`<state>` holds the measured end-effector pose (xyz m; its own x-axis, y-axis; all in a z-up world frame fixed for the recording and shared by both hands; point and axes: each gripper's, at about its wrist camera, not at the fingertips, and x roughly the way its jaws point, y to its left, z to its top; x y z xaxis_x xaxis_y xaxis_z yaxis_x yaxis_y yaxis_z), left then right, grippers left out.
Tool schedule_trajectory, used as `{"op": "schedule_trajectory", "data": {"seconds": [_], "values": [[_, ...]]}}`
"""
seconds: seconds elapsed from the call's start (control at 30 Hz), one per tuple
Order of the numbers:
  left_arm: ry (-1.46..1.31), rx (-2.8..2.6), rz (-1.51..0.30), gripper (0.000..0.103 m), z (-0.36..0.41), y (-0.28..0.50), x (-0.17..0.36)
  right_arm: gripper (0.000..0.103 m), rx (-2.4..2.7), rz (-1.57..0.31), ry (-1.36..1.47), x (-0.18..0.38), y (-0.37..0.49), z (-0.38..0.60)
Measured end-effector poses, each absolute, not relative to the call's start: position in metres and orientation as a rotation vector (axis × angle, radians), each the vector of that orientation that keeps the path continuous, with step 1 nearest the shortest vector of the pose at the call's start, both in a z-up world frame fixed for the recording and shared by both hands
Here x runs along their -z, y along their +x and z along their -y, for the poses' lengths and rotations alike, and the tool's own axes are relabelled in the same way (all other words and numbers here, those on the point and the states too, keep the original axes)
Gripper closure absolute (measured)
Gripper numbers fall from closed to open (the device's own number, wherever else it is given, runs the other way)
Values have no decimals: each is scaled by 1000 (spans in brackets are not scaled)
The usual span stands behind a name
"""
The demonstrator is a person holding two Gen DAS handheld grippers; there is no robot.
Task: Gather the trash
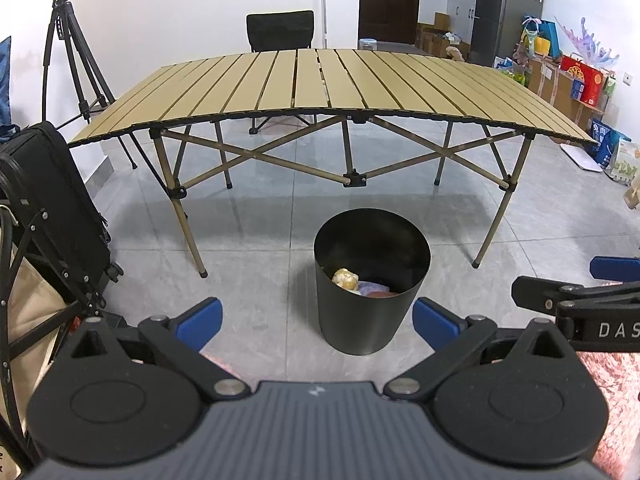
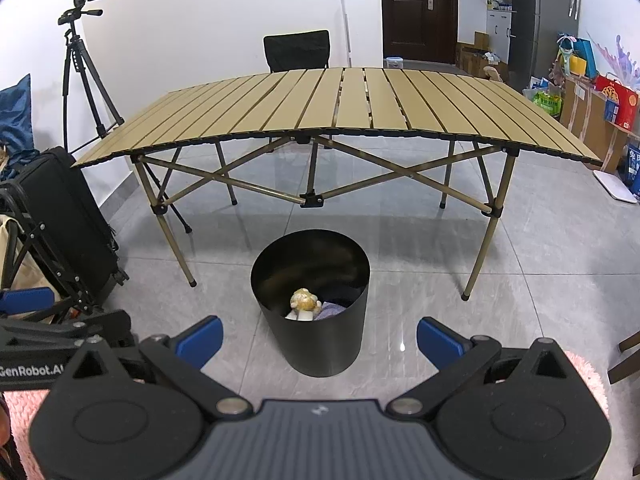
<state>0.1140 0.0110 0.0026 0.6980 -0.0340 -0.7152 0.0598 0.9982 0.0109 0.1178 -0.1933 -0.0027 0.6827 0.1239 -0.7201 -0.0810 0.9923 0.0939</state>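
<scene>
A black round trash bin (image 1: 370,312) stands on the grey tiled floor in front of a slatted tan folding table (image 1: 320,80). Inside it lie a crumpled yellow wad (image 1: 345,279) and other pieces of trash. The bin also shows in the right wrist view (image 2: 312,340), with the yellow wad (image 2: 304,300) inside. My left gripper (image 1: 318,322) is open and empty, held back from the bin. My right gripper (image 2: 320,338) is open and empty too, at a similar distance. The table top (image 2: 340,108) holds nothing.
A black chair (image 1: 280,32) stands behind the table. A tripod (image 1: 68,48) stands at the left. A black case (image 1: 52,200) and folded frame are at the near left. Boxes and bags (image 1: 572,76) line the right wall. A pink rug (image 1: 612,380) lies at the near right.
</scene>
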Motion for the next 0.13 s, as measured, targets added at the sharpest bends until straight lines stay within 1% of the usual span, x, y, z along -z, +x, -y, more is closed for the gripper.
{"op": "schedule_trajectory", "data": {"seconds": [0.13], "values": [[31, 56, -795, 0, -11, 113, -2, 0, -115, -810, 53, 3, 118, 193]]}}
